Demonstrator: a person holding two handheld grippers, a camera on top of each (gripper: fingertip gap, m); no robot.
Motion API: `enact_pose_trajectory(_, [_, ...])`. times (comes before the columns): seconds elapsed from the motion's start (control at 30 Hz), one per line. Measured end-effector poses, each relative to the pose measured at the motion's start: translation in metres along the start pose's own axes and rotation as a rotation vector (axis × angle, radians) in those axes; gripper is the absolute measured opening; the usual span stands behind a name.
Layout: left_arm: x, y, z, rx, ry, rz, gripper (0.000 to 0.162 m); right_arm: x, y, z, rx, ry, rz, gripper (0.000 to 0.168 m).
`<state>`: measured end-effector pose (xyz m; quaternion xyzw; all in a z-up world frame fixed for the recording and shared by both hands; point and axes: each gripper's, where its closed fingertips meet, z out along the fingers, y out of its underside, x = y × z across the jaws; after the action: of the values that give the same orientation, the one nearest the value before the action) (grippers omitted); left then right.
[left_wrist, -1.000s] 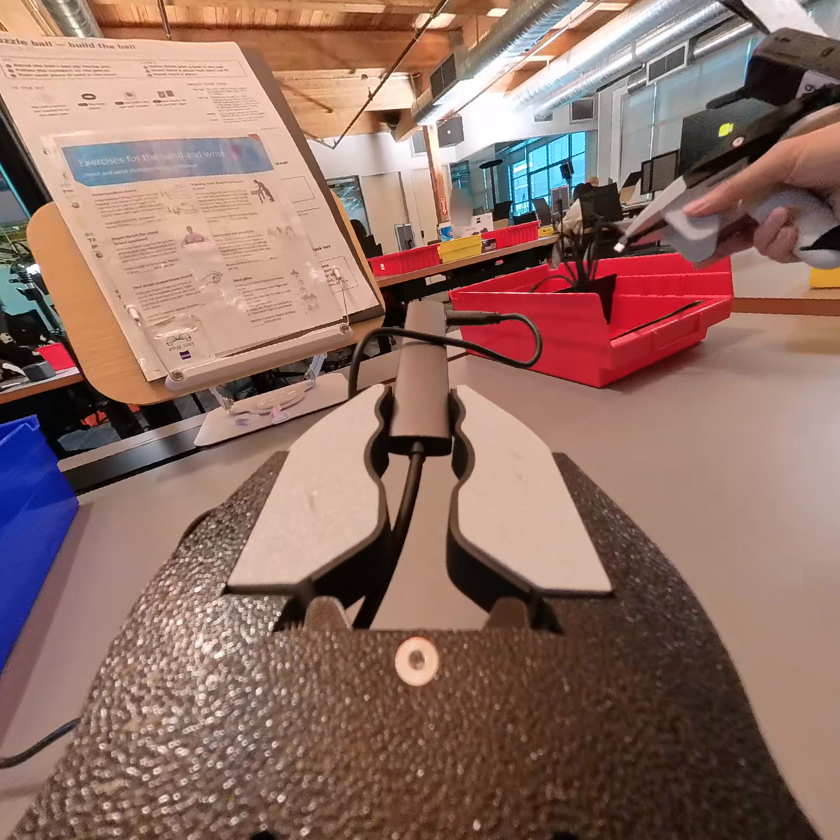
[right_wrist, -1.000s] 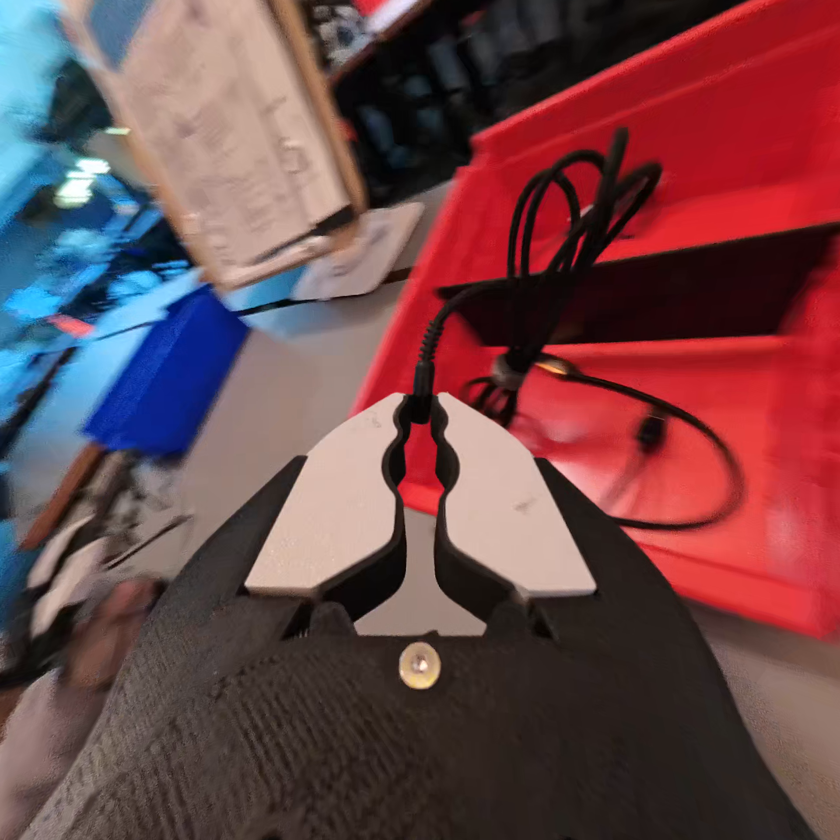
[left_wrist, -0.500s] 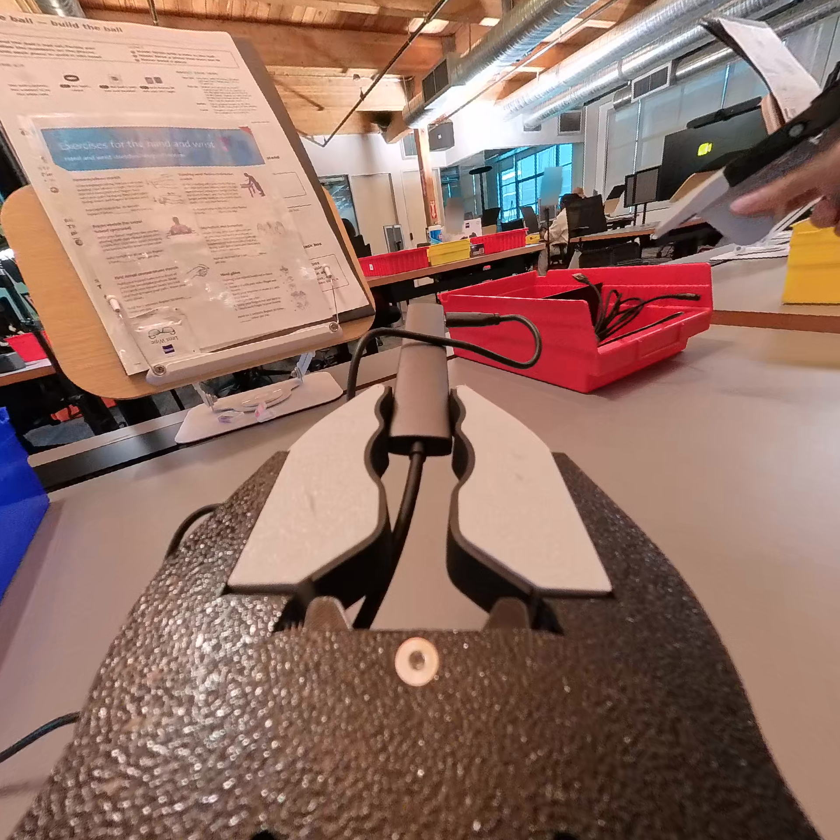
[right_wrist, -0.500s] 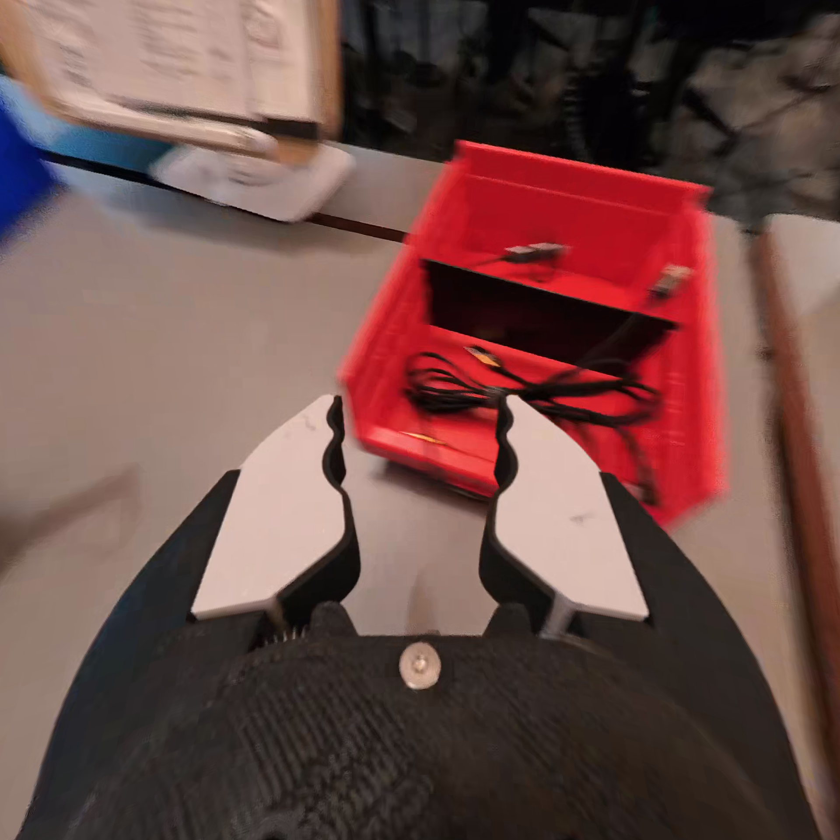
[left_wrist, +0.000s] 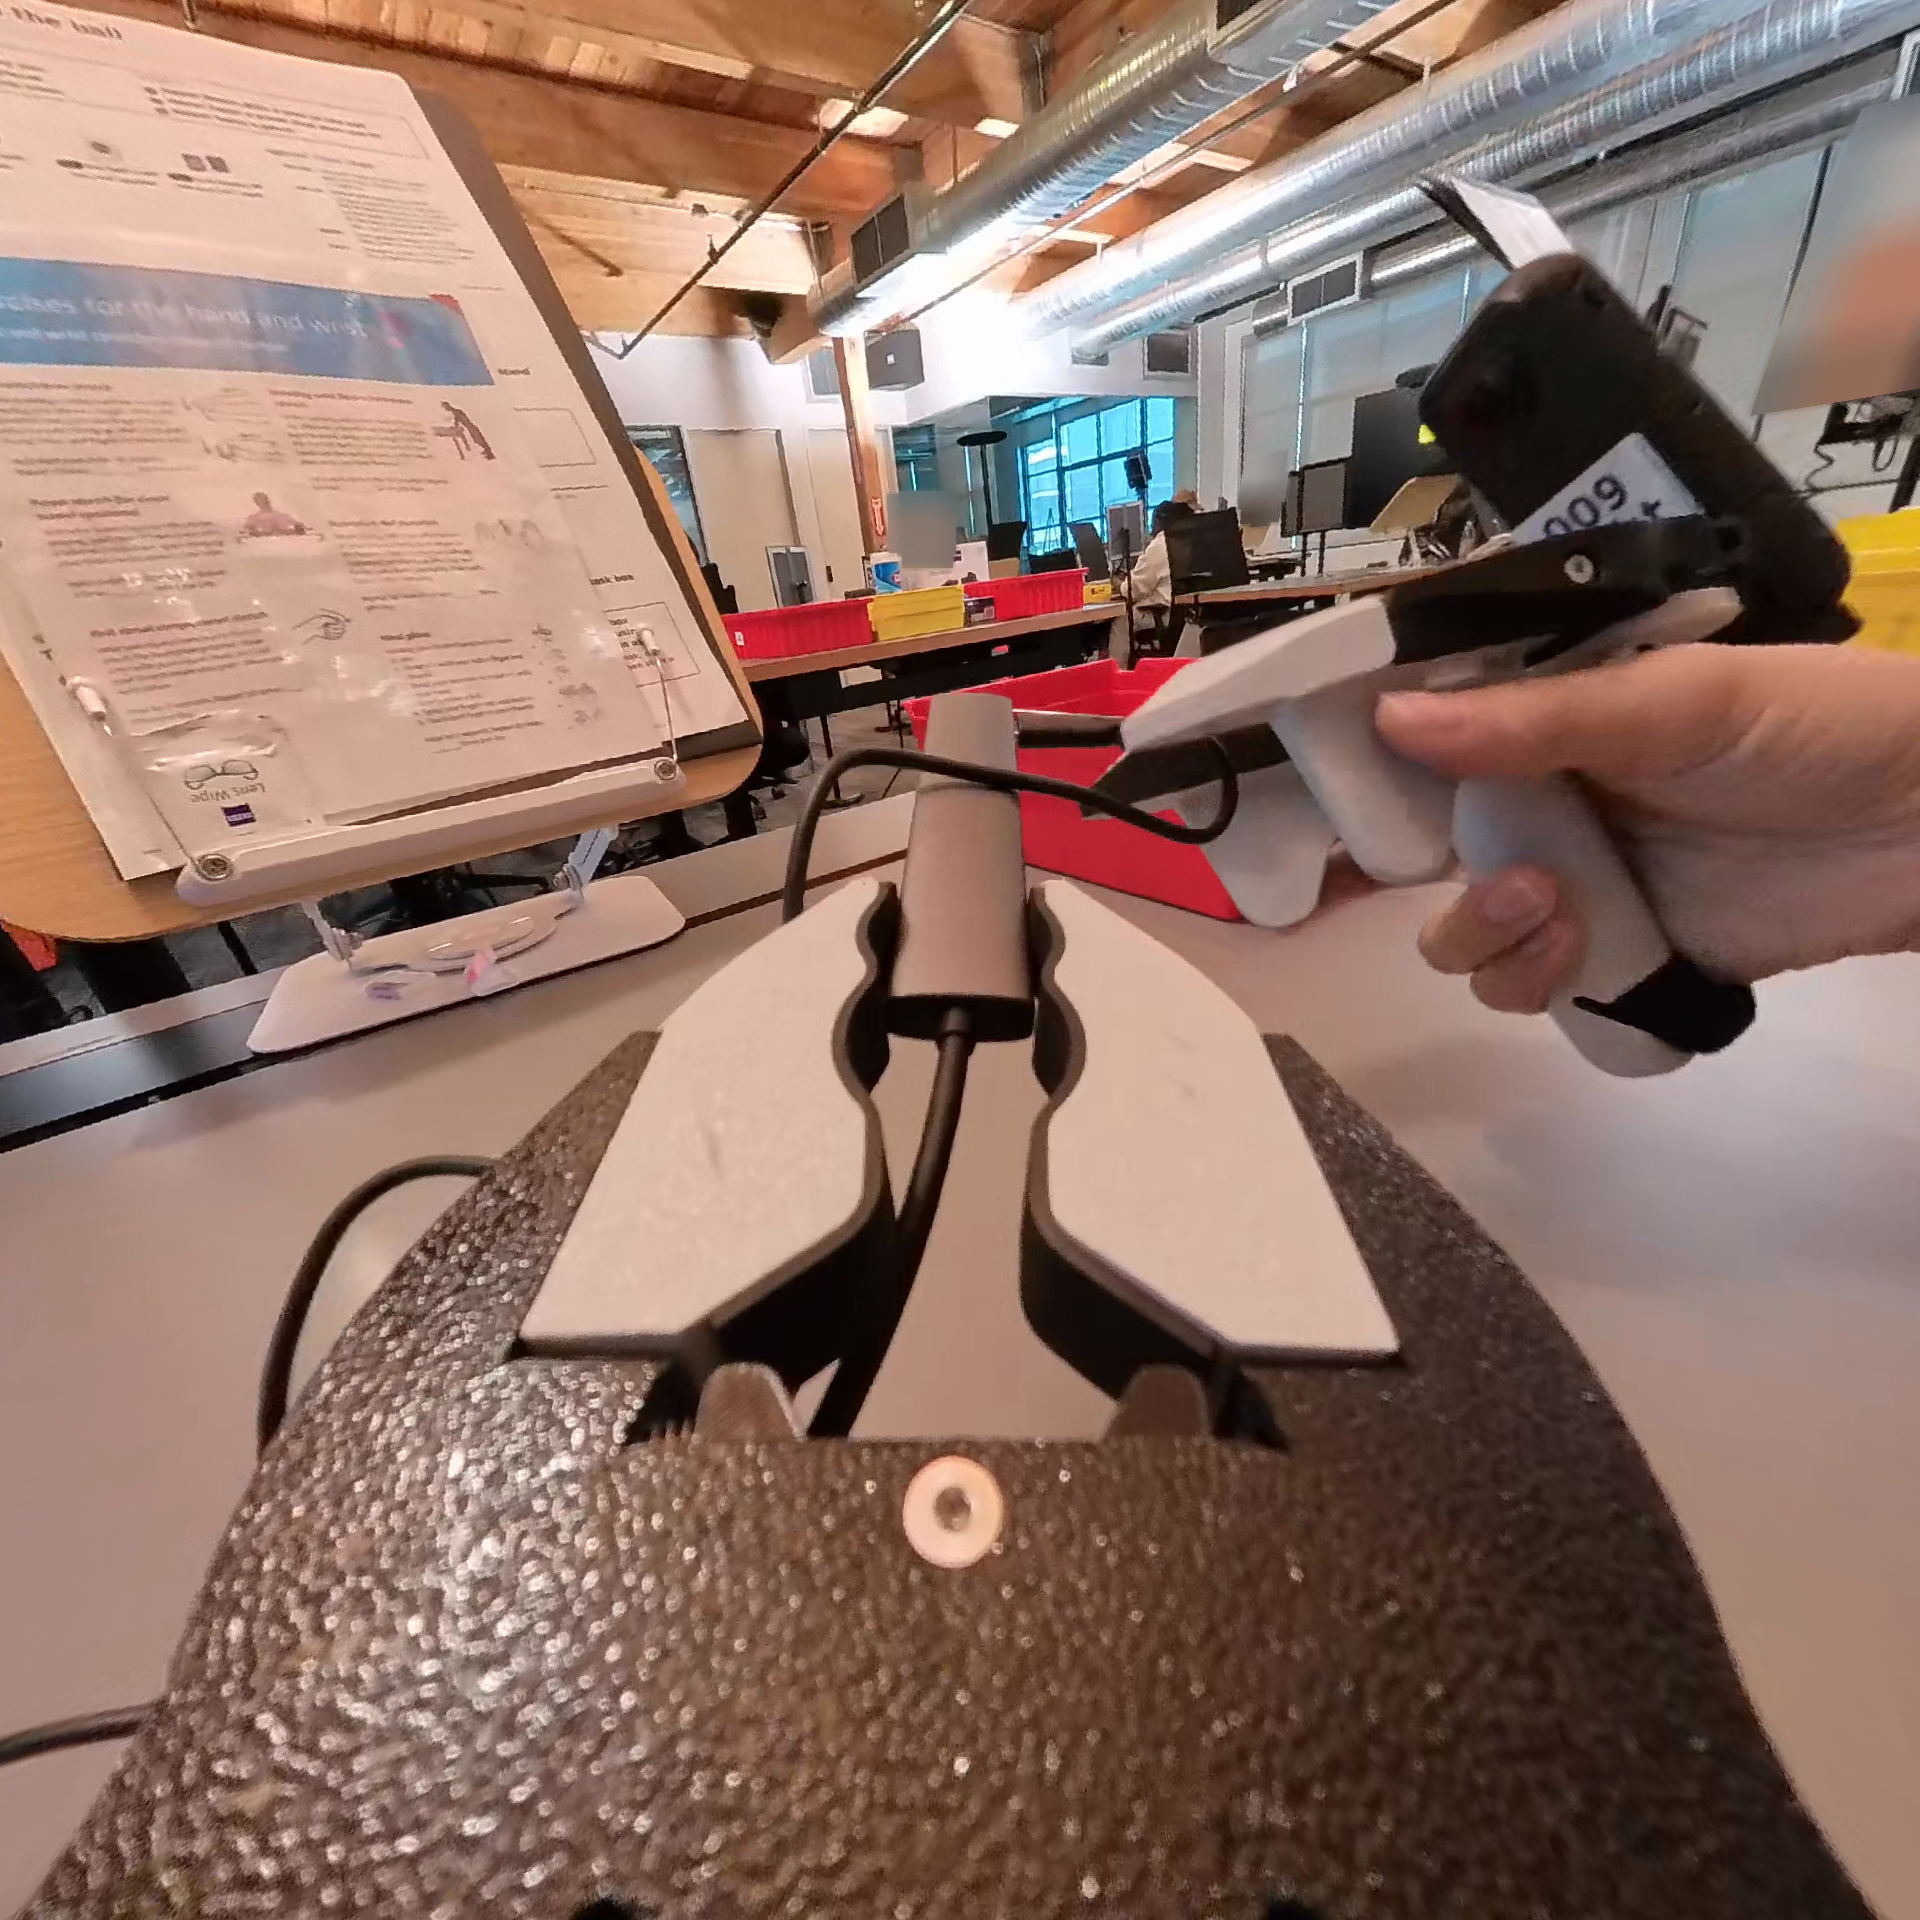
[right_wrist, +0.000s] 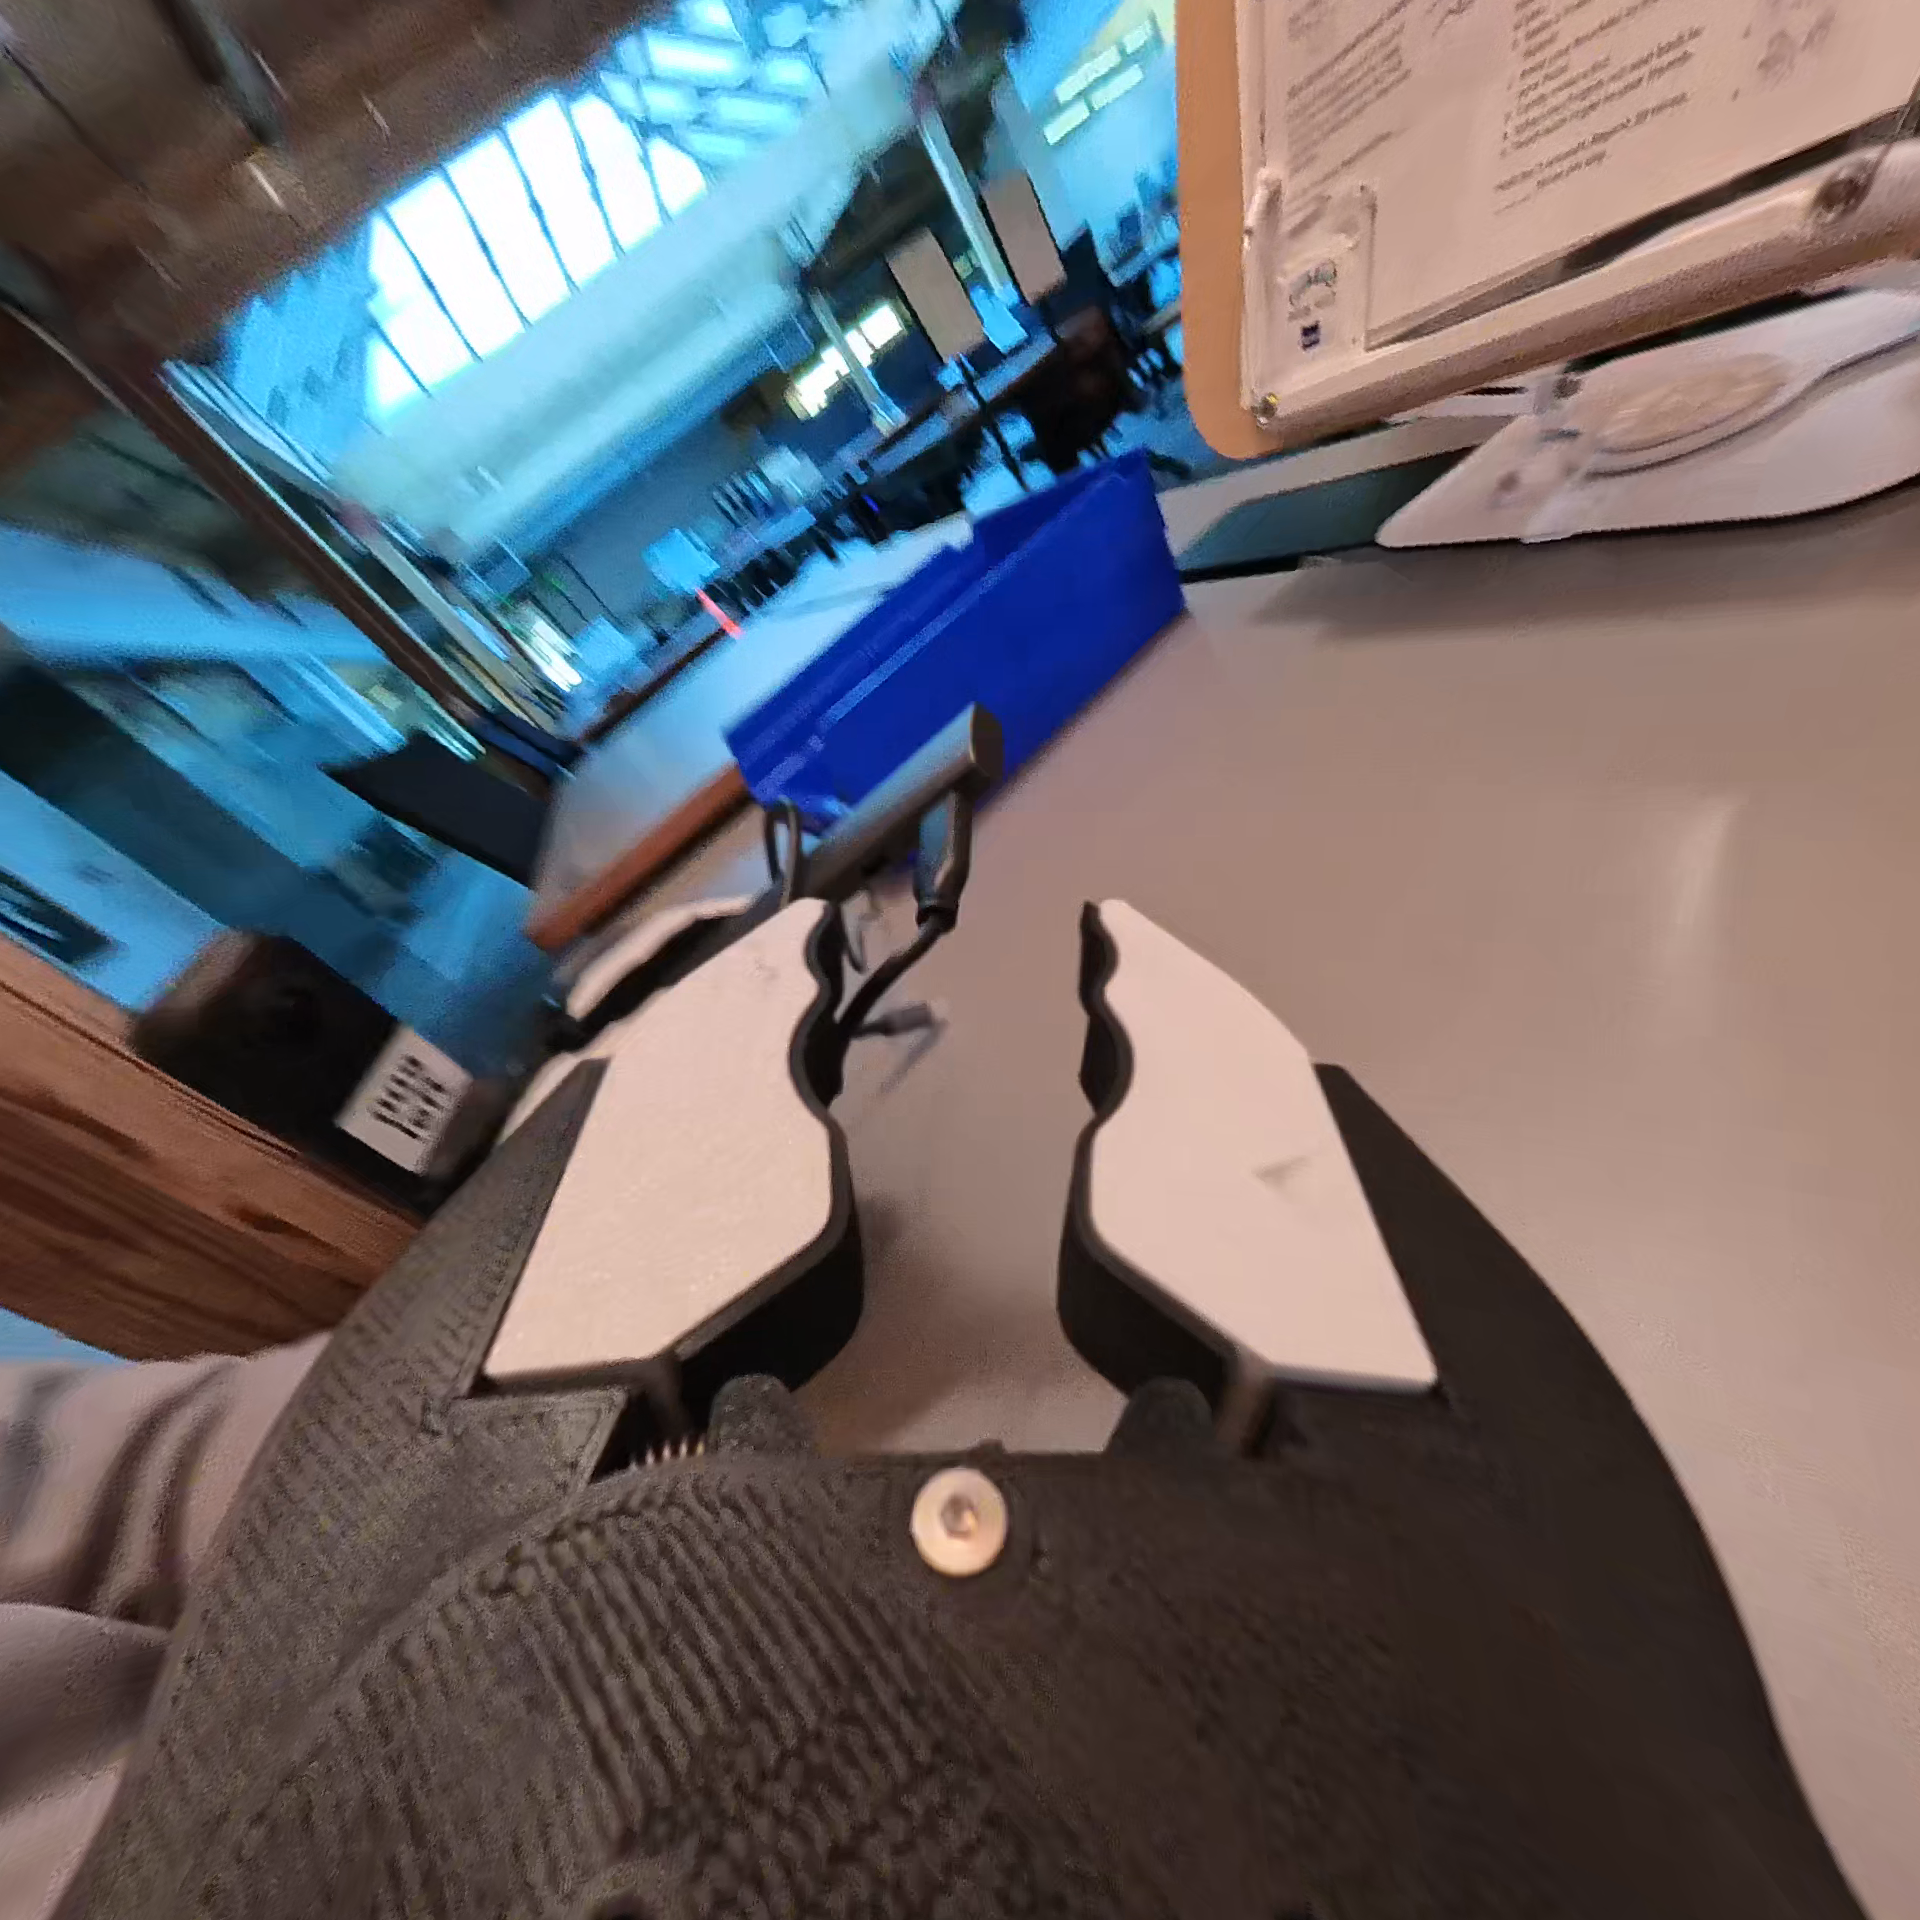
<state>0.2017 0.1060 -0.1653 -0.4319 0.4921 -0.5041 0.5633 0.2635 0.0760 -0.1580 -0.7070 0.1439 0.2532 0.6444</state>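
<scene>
In the left wrist view the left claw pinches a slim grey hub by its near end, the body sticking out forward above the grey table; its own black cable runs back between the fingers and loops off to the left. A second black lead is plugged into the hub's right side, and the right claw, held in a hand, hovers just beside that plug, with a red bin behind and a document stand to the left. The grip is only on the hub's tail, so a sideways push or tug at the plug could twist it loose. In the blurred right wrist view the right claw is spread and holds nothing, aimed at the hub and its hanging plug; a blue bin lies beyond. With such blur, closing now could catch the cord instead of the plug
</scene>
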Motion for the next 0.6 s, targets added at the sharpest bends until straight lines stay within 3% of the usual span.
enact_pose_trajectory(0.13, [0.005, 0.003, 0.002, -0.023, 0.005, 0.066, 0.023, -0.002, -0.009, -0.006, 0.084, -0.133, 0.193, 0.022])
enact_pose_trajectory(0.27, [0.011, 0.005, 0.002, -0.037, 0.028, 0.116, 0.023, 0.004, -0.002, -0.007, 0.034, -0.123, 0.231, 0.009])
enact_pose_trajectory(0.6, [0.017, 0.005, 0.001, -0.03, 0.067, 0.138, 0.023, 0.003, 0.003, -0.008, 0.026, -0.188, 0.275, 0.008])
